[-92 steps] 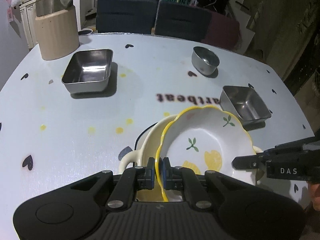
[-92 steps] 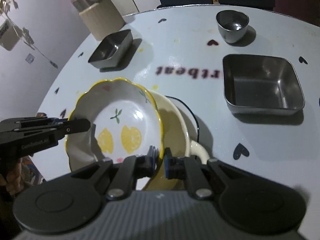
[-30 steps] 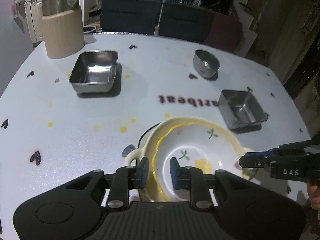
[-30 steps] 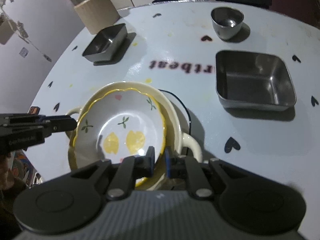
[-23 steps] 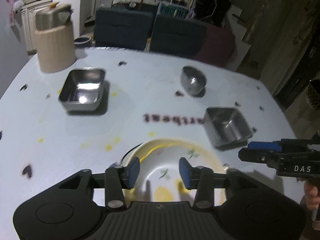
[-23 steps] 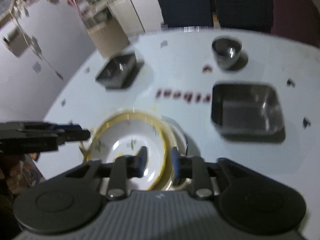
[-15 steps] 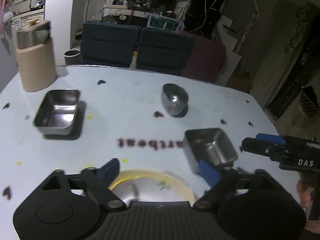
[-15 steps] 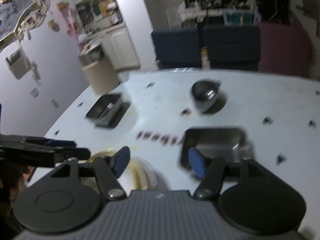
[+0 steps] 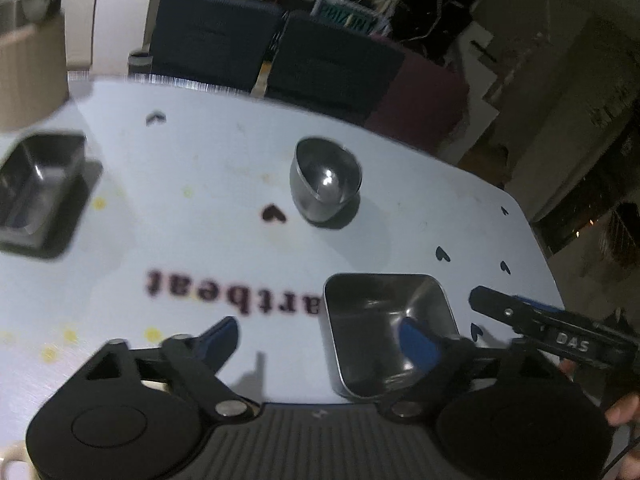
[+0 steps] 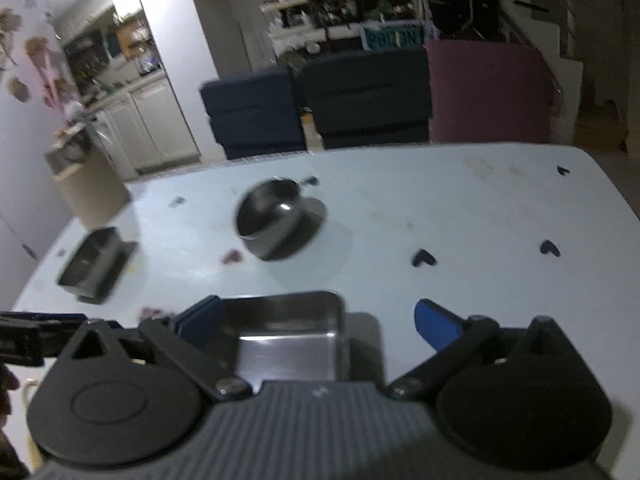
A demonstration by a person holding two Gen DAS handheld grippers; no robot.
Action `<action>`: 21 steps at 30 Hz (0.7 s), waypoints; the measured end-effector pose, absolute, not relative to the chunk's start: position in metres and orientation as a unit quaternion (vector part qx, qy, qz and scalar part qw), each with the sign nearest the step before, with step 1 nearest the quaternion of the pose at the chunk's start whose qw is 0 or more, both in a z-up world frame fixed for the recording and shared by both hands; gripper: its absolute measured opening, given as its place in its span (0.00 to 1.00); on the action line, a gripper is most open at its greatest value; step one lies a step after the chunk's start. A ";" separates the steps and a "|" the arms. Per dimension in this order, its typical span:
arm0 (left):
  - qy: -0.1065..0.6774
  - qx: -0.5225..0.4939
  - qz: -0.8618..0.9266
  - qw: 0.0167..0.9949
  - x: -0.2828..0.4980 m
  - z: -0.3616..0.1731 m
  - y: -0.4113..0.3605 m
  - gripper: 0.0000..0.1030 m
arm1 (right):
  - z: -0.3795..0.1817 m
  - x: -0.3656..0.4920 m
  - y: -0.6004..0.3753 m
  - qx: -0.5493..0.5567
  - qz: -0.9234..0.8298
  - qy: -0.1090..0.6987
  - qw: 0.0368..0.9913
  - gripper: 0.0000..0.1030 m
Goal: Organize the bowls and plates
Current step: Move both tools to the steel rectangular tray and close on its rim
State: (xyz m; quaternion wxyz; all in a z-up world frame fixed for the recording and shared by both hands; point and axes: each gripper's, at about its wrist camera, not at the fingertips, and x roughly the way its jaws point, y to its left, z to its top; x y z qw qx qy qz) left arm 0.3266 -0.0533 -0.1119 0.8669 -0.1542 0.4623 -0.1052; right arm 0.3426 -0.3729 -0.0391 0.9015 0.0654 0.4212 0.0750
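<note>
Steel square tray sat on surface between wide, empty left tongs and right tongs; risk: slick rim may slide from either grip

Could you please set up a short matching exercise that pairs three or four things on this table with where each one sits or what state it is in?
Things:
1. round steel bowl
2. square steel tray
3. rectangular steel tray
4. left tool

Places or states:
A. at the table's left side
B. open, holding nothing
C. nearest, just ahead of the tools
D. far side, beyond the printed lettering

Pairs: 1-D, 2-C, 3-A, 4-B
</note>
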 end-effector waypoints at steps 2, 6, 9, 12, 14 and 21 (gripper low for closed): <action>0.473 -0.170 -0.104 0.858 0.334 -0.121 -0.054 0.67 | -0.049 0.354 -0.379 0.080 0.078 0.438 0.892 0.77; 0.490 -0.175 -0.099 0.848 0.346 -0.136 -0.059 0.50 | -0.067 0.368 -0.379 0.086 0.079 0.470 0.875 0.59; 0.496 -0.172 -0.100 0.845 0.352 -0.143 -0.062 0.38 | -0.078 0.375 -0.376 0.065 0.086 0.483 0.869 0.47; 0.501 -0.168 -0.107 0.842 0.356 -0.147 -0.067 0.18 | -0.084 0.376 -0.372 0.054 0.086 0.496 0.862 0.27; 0.504 -0.162 -0.111 0.841 0.357 -0.146 -0.071 0.13 | -0.088 0.377 -0.369 0.045 0.088 0.502 0.859 0.16; 0.496 -0.131 -0.124 0.849 0.349 -0.133 -0.084 0.10 | -0.079 0.370 -0.361 0.017 0.102 0.500 0.860 0.06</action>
